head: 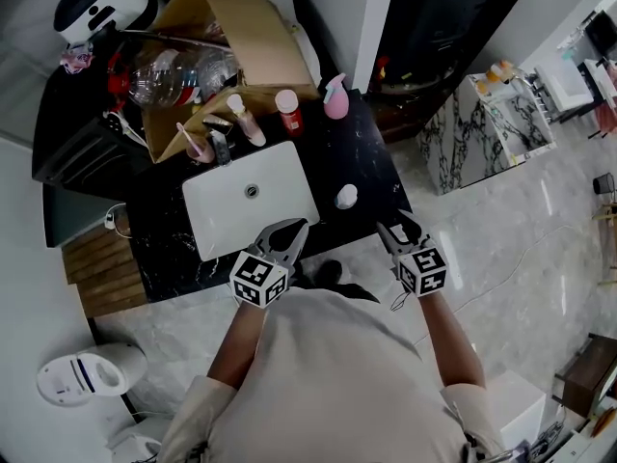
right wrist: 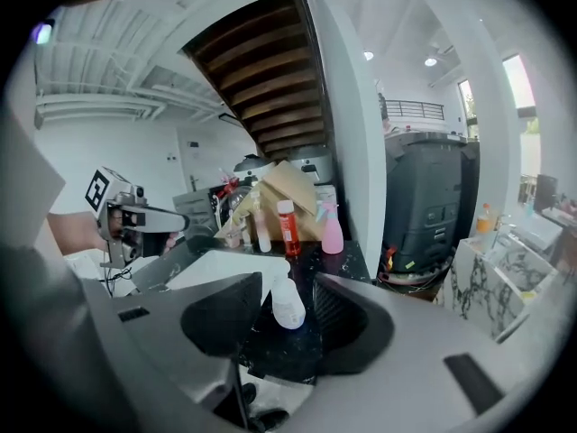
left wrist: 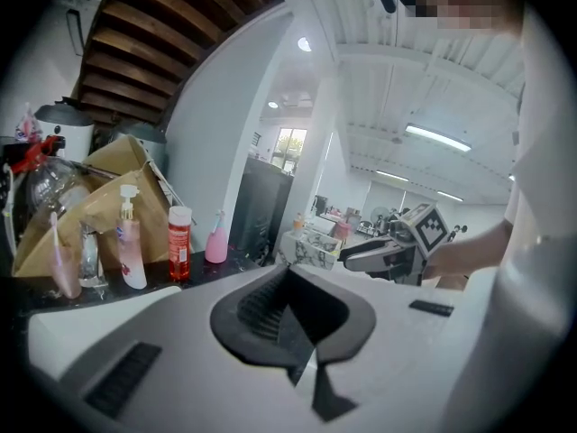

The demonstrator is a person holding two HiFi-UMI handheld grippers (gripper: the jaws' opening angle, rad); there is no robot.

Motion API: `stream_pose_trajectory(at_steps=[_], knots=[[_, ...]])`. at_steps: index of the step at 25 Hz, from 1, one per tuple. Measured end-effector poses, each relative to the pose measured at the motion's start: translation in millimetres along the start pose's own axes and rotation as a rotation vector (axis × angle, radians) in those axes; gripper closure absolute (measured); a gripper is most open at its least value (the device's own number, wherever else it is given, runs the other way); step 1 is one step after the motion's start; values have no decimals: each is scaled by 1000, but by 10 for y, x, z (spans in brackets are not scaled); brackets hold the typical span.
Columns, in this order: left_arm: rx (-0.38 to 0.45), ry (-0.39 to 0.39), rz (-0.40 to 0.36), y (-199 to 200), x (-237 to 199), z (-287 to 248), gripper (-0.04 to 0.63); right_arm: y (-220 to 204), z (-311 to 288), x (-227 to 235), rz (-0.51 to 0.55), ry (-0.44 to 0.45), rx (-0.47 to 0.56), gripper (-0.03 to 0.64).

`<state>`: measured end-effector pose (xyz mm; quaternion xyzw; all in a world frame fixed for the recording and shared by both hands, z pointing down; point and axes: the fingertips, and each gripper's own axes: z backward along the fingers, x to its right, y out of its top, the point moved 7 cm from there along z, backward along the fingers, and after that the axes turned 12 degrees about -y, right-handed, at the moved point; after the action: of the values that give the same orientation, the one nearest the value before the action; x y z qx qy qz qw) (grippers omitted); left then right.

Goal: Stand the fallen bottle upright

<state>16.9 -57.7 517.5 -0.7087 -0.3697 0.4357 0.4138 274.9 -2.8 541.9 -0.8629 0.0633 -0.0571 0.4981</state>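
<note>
A small white bottle [head: 345, 197] stands upright on the black counter [head: 371, 167], just right of the sink. In the right gripper view the same bottle [right wrist: 288, 307] shows cap up, beyond the jaws and in line with the gap between them. My right gripper [head: 393, 228] [right wrist: 288, 280] is open and empty, raised above the counter's front edge and short of the bottle. My left gripper [head: 293, 226] [left wrist: 290, 273] hangs over the sink's front rim with its pads together and nothing in them.
A white sink [head: 217, 210] with a faucet [head: 218, 148] fills the counter's middle. Behind it stand a pump bottle [head: 241, 114], a red bottle [head: 288, 112], a pink spray bottle [head: 335, 97] and an open cardboard box [head: 231, 27]. A marble-patterned cabinet [head: 482, 133] stands to the right.
</note>
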Motion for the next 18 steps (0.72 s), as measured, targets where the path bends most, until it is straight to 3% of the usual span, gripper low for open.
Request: stream_pose_trajectory(at_steps=[18], knots=[[23,-92,-65,362,-39,282,588,408,436,-251,-46,-90,89,548]])
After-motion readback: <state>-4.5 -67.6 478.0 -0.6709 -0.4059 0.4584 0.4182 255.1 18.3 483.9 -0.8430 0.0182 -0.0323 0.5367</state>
